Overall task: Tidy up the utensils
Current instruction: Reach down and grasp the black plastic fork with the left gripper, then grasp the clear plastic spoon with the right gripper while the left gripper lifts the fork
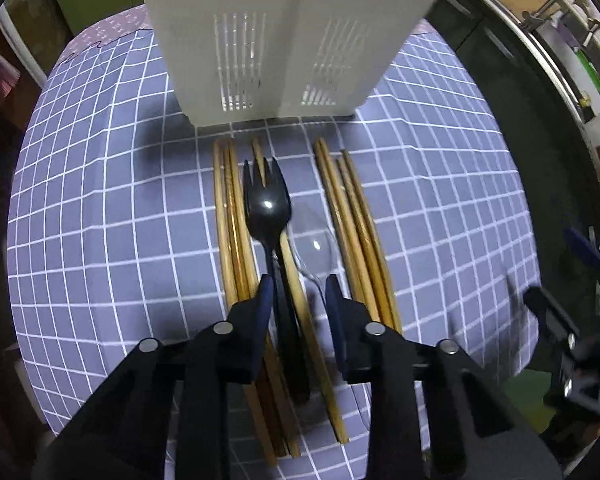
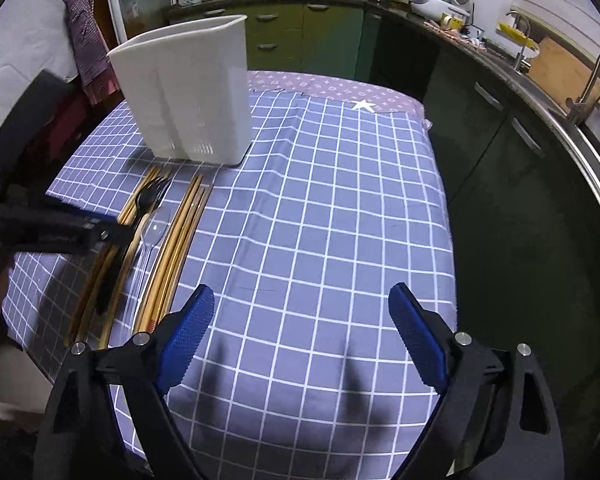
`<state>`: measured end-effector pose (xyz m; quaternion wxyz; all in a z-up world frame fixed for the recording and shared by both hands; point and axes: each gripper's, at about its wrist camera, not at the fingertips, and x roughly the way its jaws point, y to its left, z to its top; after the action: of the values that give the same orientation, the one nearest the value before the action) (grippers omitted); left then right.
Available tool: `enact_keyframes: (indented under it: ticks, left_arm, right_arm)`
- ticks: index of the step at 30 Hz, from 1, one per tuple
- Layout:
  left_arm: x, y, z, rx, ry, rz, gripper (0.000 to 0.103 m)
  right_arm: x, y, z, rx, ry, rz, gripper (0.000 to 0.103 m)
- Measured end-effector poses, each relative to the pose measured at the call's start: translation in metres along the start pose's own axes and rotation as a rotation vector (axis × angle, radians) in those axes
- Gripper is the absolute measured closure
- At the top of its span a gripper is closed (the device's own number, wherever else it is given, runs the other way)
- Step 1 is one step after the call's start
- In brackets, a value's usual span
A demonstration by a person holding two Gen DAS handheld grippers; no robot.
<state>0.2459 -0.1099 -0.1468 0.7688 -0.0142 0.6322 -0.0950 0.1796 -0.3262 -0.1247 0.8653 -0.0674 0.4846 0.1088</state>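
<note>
Left gripper [image 1: 299, 294] nearest, fingers parted either side of the fork [image 1: 267, 204] handle and one chopstick, not clamped. One black fork, tines pointing far toward the holder [image 1: 276, 40], long axis near-far, lying on the cloth [image 1: 100, 200]. One clear spoon [image 1: 316, 248] just right of it. Chopsticks [image 1: 232, 220]: about seven, parallel to fork, flanking both sides. Right gripper [image 2: 302, 334] wide apart, holding nothing, over bare cloth at right.

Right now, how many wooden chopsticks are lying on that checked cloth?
About 8, possibly more hidden. Left bundle: about three. One single chopstick runs under the black fork. Right bundle: about four, beside the clear spoon. The left claw covers their near ends.
</note>
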Motion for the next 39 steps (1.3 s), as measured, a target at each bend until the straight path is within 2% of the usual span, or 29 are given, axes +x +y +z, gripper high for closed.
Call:
enact_keyframes:
  ticks: [6,11,17,23,34,39]
  left_arm:
    - [0.014,0.001,0.015,-0.011,0.013,0.031,0.081]
    - [0.022,0.005,0.019,-0.016,0.025,0.033,0.088]
    - [0.018,0.012,0.018,-0.006,0.027,0.026,0.091]
    - [0.016,0.016,0.017,0.014,0.035,0.055,0.093]
    - [0.030,-0.016,0.020,0.068,0.042,0.139,0.092]
    - [0.024,-0.016,0.021,0.041,0.007,0.090,0.094]
  right_arm:
    - [0.003,0.003,-0.003,-0.006,-0.001,0.016,0.015]
    - [0.002,0.006,-0.004,-0.014,-0.001,0.025,0.015]
    - [0.007,0.009,-0.002,-0.026,0.009,0.012,0.015]
    - [0.008,0.013,-0.002,-0.039,0.013,0.003,0.015]
    - [0.007,0.018,-0.001,-0.056,0.019,0.011,0.015]
    - [0.004,0.019,0.004,-0.052,0.038,0.031,0.018]
